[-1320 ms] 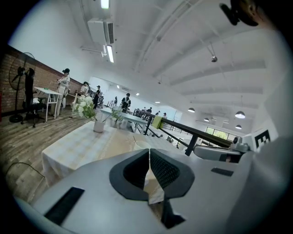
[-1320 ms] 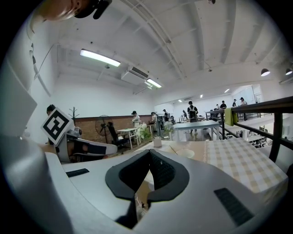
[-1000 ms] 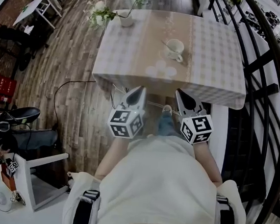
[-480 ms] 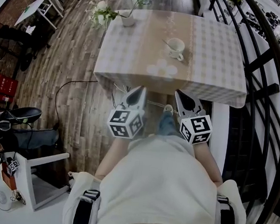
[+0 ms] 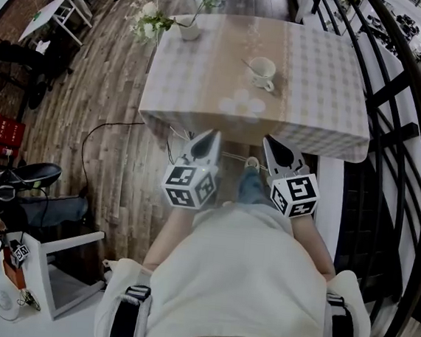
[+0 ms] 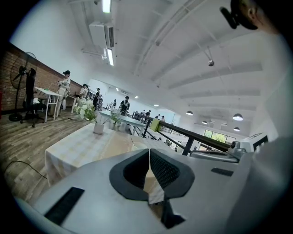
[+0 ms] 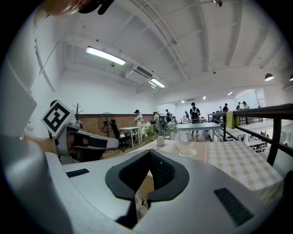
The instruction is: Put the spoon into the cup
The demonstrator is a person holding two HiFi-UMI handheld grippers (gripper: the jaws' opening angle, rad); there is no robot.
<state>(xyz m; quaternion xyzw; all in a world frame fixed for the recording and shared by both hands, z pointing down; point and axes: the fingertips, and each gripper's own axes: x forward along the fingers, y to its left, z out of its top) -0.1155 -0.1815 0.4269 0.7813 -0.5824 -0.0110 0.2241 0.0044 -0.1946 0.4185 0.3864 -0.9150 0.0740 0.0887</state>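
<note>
A white cup stands on a saucer towards the far side of the table with the checked cloth. The spoon lies at the cup's left side, its handle pointing away to the left. In the right gripper view the cup and the spoon show beyond the jaws. My left gripper and right gripper hang side by side just short of the table's near edge, well apart from the cup. Both are shut and hold nothing; the left gripper and the right gripper show their pads touching.
A white vase of flowers stands at the table's far left corner. A black metal railing runs along the right. A cable lies on the wooden floor at the left. Chairs, other tables and people stand far off.
</note>
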